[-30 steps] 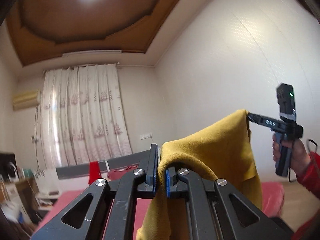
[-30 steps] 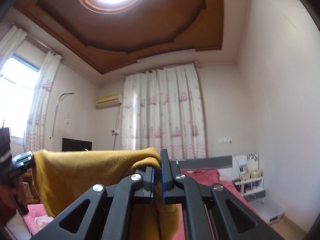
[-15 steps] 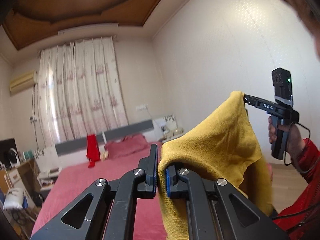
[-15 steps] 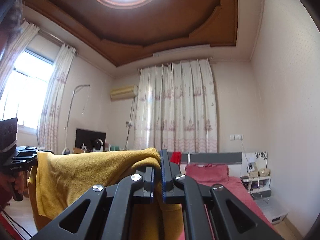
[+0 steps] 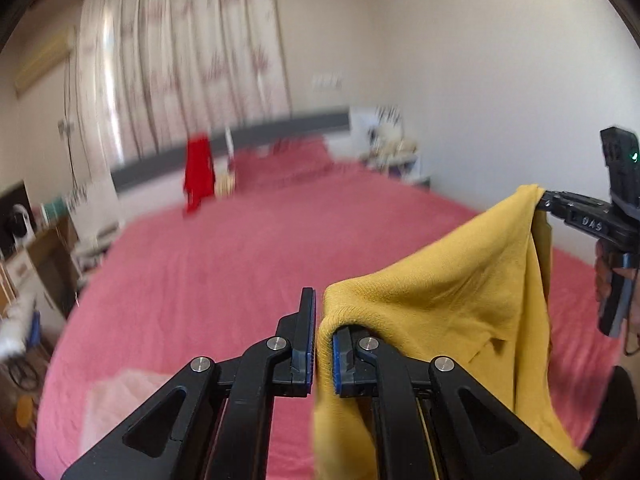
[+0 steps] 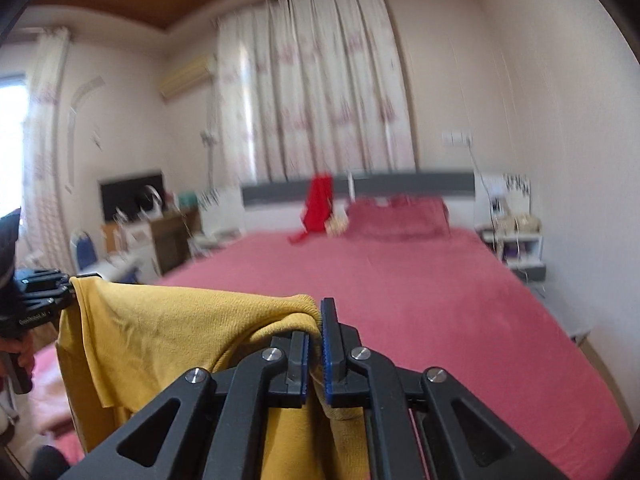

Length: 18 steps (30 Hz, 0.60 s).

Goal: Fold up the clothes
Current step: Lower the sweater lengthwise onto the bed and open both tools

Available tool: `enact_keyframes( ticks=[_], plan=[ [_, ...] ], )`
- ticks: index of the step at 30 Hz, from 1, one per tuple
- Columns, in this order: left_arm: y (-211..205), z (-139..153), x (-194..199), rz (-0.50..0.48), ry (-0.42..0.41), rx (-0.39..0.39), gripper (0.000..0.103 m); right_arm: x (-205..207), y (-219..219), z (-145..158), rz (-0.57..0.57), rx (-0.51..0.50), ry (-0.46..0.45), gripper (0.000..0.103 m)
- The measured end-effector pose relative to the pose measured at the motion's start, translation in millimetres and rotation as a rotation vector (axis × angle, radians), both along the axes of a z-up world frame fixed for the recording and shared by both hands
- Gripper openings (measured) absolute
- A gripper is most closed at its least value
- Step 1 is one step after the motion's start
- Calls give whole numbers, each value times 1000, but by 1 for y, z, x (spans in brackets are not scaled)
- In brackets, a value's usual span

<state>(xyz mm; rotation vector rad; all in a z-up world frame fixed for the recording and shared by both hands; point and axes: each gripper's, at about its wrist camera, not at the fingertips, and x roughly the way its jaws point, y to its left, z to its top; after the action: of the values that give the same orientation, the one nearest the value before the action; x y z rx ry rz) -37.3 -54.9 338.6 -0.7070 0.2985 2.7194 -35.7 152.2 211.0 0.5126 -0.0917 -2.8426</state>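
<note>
Both grippers, left gripper [image 5: 324,344] and right gripper [image 6: 315,344], seemingly clamp the yellow garment [image 5: 460,312].

Both wrist views face bed [image 5: 240,264] headboard; share yellow garment [image 6: 168,328].

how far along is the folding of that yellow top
Early. Done: the yellow garment is picked up, the left gripper and the right gripper each shut on a top corner, so it hangs stretched between them above the pink bed. In hand: carrying it over the bed. Left: laying it flat and making every fold; no crease is visible yet.
</note>
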Motion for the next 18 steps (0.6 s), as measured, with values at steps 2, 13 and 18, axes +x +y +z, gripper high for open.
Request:
enact_keyframes(
  ticks=[2, 13, 18],
  plan=[
    [2, -43, -44, 28, -73, -19, 7, -53, -2, -37, -12, -3, -102, 4],
    [-7, -202, -180, 155, -328, -15, 7, -212, -18, -179, -8, 33, -426, 4],
    [-4, -260, -202, 193, -450, -138, 25, -250, -31, -242, 47, 51, -643, 15]
  ],
)
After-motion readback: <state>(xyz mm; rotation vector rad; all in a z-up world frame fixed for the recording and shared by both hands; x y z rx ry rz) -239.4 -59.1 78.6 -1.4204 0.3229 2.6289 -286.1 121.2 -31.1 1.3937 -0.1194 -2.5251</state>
